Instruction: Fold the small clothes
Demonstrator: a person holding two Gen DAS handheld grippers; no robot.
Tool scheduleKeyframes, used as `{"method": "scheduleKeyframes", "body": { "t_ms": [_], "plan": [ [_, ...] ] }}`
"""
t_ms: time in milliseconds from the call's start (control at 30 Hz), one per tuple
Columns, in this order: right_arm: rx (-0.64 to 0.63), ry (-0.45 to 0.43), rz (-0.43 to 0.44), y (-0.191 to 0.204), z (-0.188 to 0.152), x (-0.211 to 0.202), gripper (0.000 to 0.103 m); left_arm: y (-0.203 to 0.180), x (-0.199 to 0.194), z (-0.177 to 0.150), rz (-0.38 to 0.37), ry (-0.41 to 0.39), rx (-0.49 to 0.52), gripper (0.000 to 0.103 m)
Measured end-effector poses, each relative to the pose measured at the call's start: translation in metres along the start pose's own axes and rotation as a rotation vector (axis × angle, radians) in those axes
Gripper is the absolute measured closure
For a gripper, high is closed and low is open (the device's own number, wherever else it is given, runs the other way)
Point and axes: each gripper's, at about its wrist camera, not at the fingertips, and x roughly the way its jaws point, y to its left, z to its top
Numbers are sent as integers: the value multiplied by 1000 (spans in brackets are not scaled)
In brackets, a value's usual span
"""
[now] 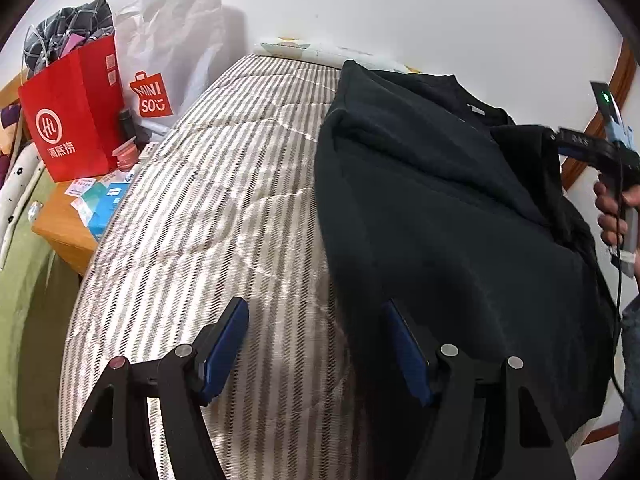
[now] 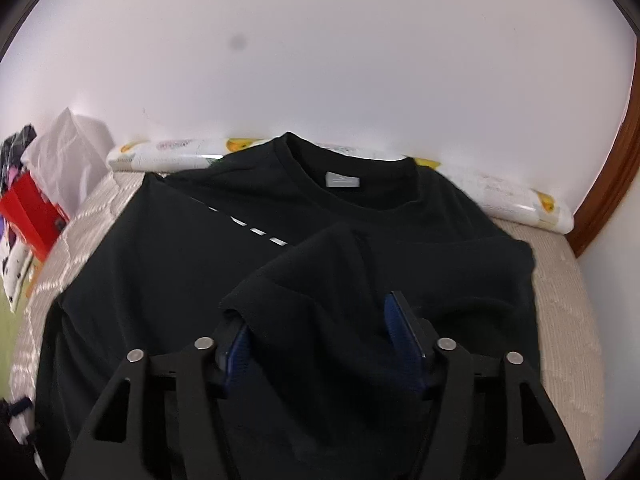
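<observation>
A black T-shirt (image 1: 440, 220) lies face up on a striped mattress (image 1: 220, 200), collar and grey neck label (image 2: 343, 180) toward the wall. One sleeve (image 2: 320, 272) is folded inward over the chest. My right gripper (image 2: 316, 312) stands open just above the shirt. The sleeve's cloth lies loose between its blue pads and drapes over the left finger. In the left wrist view a hand (image 1: 612, 208) holds that right gripper (image 1: 592, 144) at the shirt's far side. My left gripper (image 1: 314, 308) is open over the mattress, and its right finger sits at the shirt's left edge.
A red paper bag (image 1: 76, 120), a white MINISO bag (image 1: 160, 80) and small boxes crowd a wooden bedside table (image 1: 64, 224) left of the bed. A patterned white roll (image 2: 168, 154) lies along the wall behind the shirt. A brown wooden frame (image 2: 616, 184) stands at the right.
</observation>
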Motion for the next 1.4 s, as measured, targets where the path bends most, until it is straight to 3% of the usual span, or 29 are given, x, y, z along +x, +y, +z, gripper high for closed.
{"method": "scheduleKeyframes", "body": {
  "t_ms": [67,167,267,333,467,600,667,767,800,833,867,1033,1200,1400],
  "plan": [
    [-20,22,16,-9,-5,-11,27,-3,0,2,-17,1,-4,35],
    [-83,4,40,-13,-12,-34,26,-12,-2,9,-29,1,2,35],
    [-104,-59,11,-27,-20,-64,26,-22,-7,19,-30,-12,13,35],
    [-63,-78,3,-47,-28,-75,26,-29,-9,27,-37,-19,15,35],
    [102,-11,-11,-99,-55,-63,26,-50,-12,43,-54,-24,36,35],
    [206,71,122,-117,-85,-31,29,-69,-13,61,-66,-32,56,35],
    [194,74,146,-112,-94,-17,32,-75,-16,68,-67,-42,62,35],
    [178,75,163,-102,-97,3,46,-76,-22,74,-52,-63,74,35],
    [157,72,163,-96,-96,9,58,-75,-23,74,-44,-67,77,35],
    [133,79,163,-92,-95,12,87,-73,-23,73,-34,-70,80,35],
    [107,105,187,-86,-92,16,97,-70,-23,72,-22,-72,81,35],
    [77,19,222,-61,-64,-17,98,-42,-9,62,15,-40,46,35],
    [73,-1,338,-10,-21,-27,97,-15,2,56,26,-10,-6,35],
    [67,6,508,65,24,-9,98,8,4,60,46,-18,-31,35]
  ]
}}
